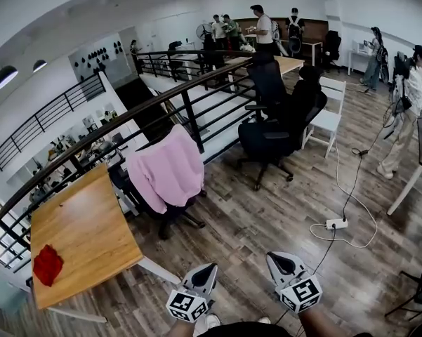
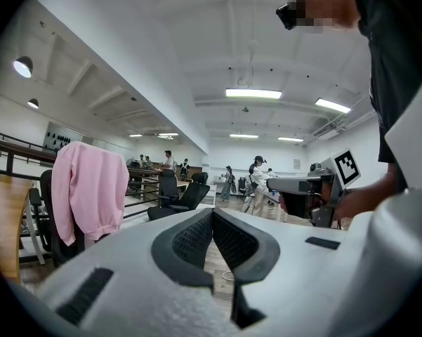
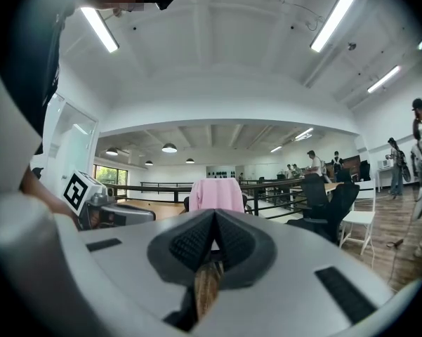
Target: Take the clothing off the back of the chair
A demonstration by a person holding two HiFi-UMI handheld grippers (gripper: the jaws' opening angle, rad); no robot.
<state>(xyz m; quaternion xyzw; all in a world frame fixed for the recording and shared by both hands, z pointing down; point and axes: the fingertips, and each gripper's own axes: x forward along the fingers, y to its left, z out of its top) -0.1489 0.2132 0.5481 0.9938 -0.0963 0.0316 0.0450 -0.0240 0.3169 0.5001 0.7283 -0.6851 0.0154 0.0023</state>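
A pink garment (image 1: 167,172) hangs over the back of a black office chair (image 1: 170,216) beside the wooden table, in the middle left of the head view. It also shows as the pink garment (image 2: 88,188) at the left of the left gripper view and as the pink garment (image 3: 215,194) straight ahead in the right gripper view. My left gripper (image 1: 208,270) and right gripper (image 1: 276,262) are low in the head view, well short of the chair, side by side. Both point level with jaws shut and nothing between them.
A wooden table (image 1: 84,237) with a red cloth (image 1: 47,264) stands left of the chair. A dark railing (image 1: 189,111) runs behind it. More black chairs (image 1: 277,128), a white chair (image 1: 330,114), a power strip with cable (image 1: 335,224) and several people farther back.
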